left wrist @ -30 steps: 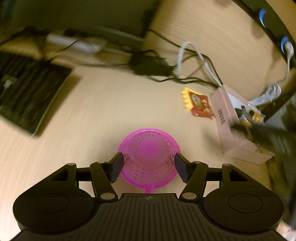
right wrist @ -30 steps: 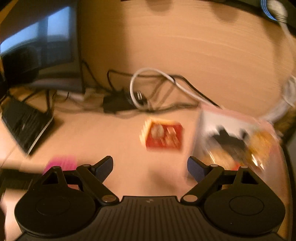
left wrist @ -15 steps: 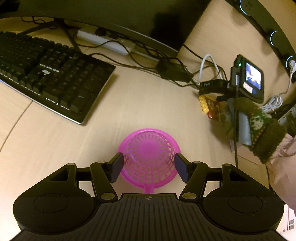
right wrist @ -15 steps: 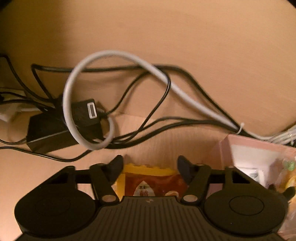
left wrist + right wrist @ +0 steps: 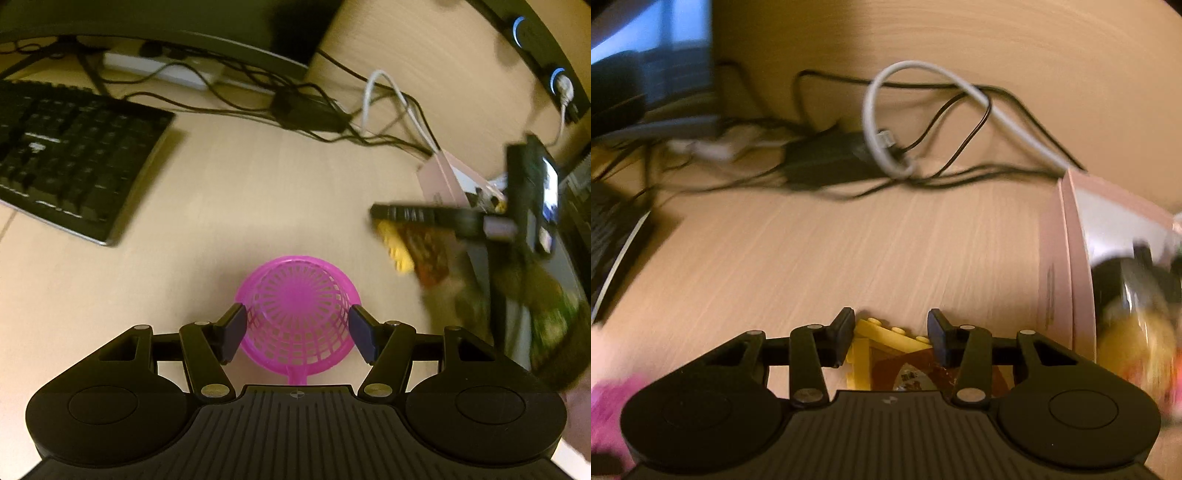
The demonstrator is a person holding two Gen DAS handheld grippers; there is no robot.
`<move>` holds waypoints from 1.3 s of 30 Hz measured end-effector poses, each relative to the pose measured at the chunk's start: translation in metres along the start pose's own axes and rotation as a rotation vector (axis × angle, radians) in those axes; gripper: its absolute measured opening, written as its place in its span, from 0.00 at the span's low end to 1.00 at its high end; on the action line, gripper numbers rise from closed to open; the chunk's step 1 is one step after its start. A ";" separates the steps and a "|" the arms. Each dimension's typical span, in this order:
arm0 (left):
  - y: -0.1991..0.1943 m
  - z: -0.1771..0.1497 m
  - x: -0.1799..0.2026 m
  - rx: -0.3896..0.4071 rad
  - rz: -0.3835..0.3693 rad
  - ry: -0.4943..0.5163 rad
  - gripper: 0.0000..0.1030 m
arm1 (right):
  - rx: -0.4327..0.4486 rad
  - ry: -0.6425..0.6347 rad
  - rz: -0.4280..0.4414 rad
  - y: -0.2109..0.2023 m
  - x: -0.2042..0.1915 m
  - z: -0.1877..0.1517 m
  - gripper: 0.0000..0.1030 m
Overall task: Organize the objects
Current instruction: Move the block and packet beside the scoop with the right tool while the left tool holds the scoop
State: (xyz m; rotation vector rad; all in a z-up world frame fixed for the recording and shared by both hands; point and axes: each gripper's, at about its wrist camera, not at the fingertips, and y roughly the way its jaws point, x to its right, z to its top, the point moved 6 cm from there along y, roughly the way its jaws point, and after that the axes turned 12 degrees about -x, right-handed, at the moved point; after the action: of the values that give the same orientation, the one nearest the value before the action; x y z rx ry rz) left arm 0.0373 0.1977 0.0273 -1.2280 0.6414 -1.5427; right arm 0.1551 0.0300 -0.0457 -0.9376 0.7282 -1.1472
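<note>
One black keyboard [image 5: 70, 155] fills the upper left of the left wrist view on a pale wood-grain desk [image 5: 229, 206], with a tangle of dark cables [image 5: 258, 92] and one white looped cable [image 5: 391, 96] running along the top. At lower centre, the left gripper [image 5: 295, 332] grasps one round magenta plastic mesh basket [image 5: 297, 314], a dark pad pressed to each side of its wall. Towards the right of that frame, blurred, the right gripper [image 5: 391, 218] hangs over one flat snack packet with a yellow edge and red-brown face [image 5: 413, 251], in front of one pale pink cardboard box [image 5: 441, 182]; a hand in a green patterned glove [image 5: 546, 310] carries the tool.

In the right wrist view, a lit screen [image 5: 650, 48] sits upper left and one black power adapter [image 5: 827, 162] lies among the cables at upper centre. At lower centre the right gripper [image 5: 892, 328] has just been closing and is clenched on the packet [image 5: 886, 347], whose yellow edge shows between its two fingers. The pink box [image 5: 1067, 258] stands at the right edge; its contents are too blurred to count.
</note>
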 end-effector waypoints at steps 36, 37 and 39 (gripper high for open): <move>0.021 -0.002 0.072 -0.026 0.083 0.047 0.64 | 0.082 -0.017 0.003 -0.083 0.062 -0.131 0.91; 0.022 -0.003 0.073 -0.026 0.091 0.048 0.64 | 0.075 -0.044 0.015 -0.080 0.058 -0.126 0.96; 0.023 -0.003 0.076 -0.030 0.112 0.062 0.64 | 0.061 -0.120 0.028 -0.072 0.050 -0.120 1.00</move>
State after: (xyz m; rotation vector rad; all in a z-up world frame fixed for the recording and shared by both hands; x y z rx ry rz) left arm 0.0457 0.1190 0.0354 -1.1506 0.7630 -1.4868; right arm 0.0345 -0.0556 -0.0347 -0.9335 0.6050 -1.0732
